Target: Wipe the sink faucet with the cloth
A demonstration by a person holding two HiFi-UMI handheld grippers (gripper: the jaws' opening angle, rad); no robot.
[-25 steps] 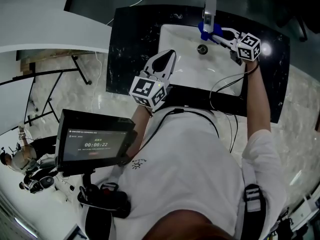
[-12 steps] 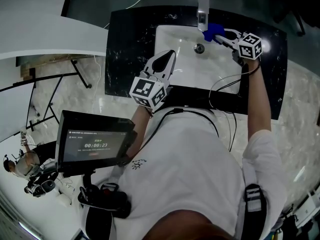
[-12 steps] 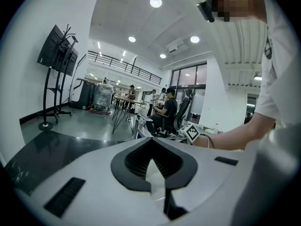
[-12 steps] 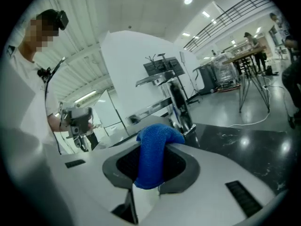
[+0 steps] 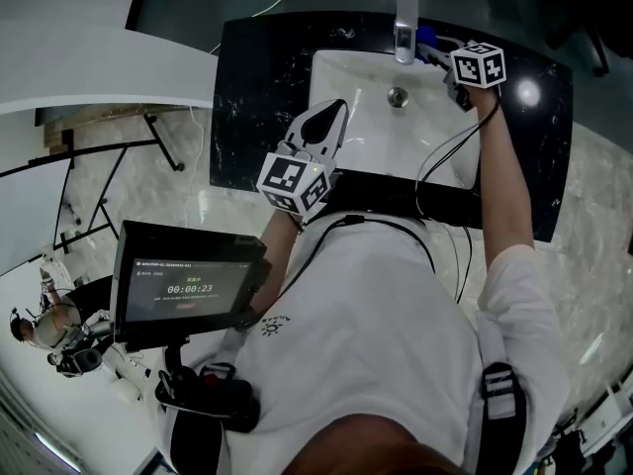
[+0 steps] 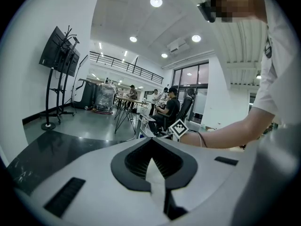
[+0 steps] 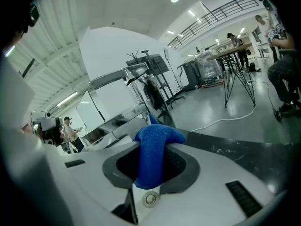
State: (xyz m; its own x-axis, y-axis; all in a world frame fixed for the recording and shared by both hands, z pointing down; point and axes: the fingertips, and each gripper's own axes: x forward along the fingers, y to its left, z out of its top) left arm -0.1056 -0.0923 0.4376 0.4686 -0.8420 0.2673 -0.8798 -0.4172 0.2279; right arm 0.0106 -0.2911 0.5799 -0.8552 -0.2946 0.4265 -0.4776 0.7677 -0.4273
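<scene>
The chrome faucet point(image 5: 405, 20) stands at the back rim of the white sink point(image 5: 348, 79). My right gripper point(image 5: 433, 47) is shut on a folded blue cloth point(image 5: 425, 38) and holds it against the faucet's right side, near the base. In the right gripper view the cloth point(image 7: 153, 153) bulges out between the jaws of the right gripper point(image 7: 155, 142), and the faucet point(image 7: 118, 76) rises just ahead at left. My left gripper point(image 5: 333, 109) hovers over the sink's front left rim. Seen from its own camera, the left gripper point(image 6: 152, 158) is shut with nothing in it.
A black marble counter point(image 5: 259, 87) surrounds the sink, whose drain point(image 5: 398, 96) lies below the spout. A cable point(image 5: 445, 154) trails from my right gripper across the basin's front edge. A screen on a stand point(image 5: 188, 277) sits by my left side.
My right gripper has carried the cloth from under the spout's front end back and up to the faucet's right side, rolling as it went. The left gripper has stayed put.
</scene>
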